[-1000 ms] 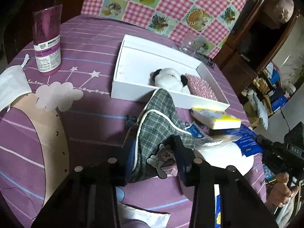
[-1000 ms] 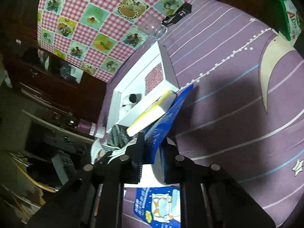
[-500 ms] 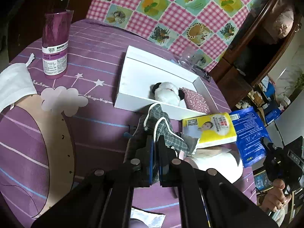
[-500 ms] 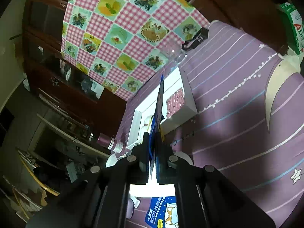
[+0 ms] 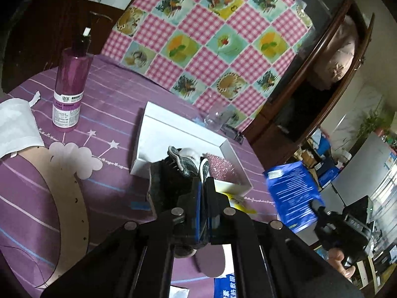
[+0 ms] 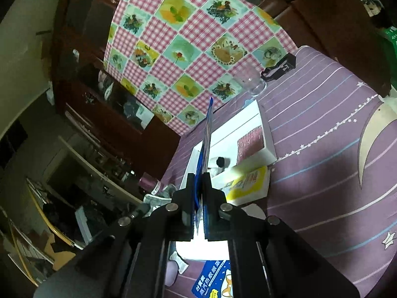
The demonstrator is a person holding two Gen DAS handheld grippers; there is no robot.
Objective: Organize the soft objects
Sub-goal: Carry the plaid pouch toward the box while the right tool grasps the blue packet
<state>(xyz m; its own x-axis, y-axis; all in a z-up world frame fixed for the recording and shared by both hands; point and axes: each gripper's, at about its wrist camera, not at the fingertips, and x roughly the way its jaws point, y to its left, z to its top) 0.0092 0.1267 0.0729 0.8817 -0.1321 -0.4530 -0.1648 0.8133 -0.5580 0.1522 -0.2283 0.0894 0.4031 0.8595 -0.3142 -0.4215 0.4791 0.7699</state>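
My left gripper (image 5: pixel 204 186) is shut on a green plaid cloth pouch (image 5: pixel 183 165) and holds it lifted above the table, in front of the white tray (image 5: pixel 153 134). The tray holds a black-and-white plush toy (image 6: pixel 218 165) and a pink glittery pad (image 5: pixel 220 167). My right gripper (image 6: pixel 201 178) is shut on a flat blue packet (image 6: pixel 206 139), held edge-on and upright; the packet also shows in the left wrist view (image 5: pixel 291 196), raised at the right. A yellow tissue pack (image 6: pixel 250 182) lies by the tray's near wall.
A purple bottle (image 5: pixel 70 92) stands at the left, a white face mask (image 5: pixel 17 126) beside it. A clear glass (image 6: pixel 251 82) and a black clip (image 6: pixel 279 68) sit behind the tray. Another blue packet (image 6: pixel 213 280) and a white plate (image 6: pixel 198 249) lie near me.
My left gripper closed on the plaid pouch and lifted it off the table. My right gripper closed on the blue packet and raised it upright off the table.
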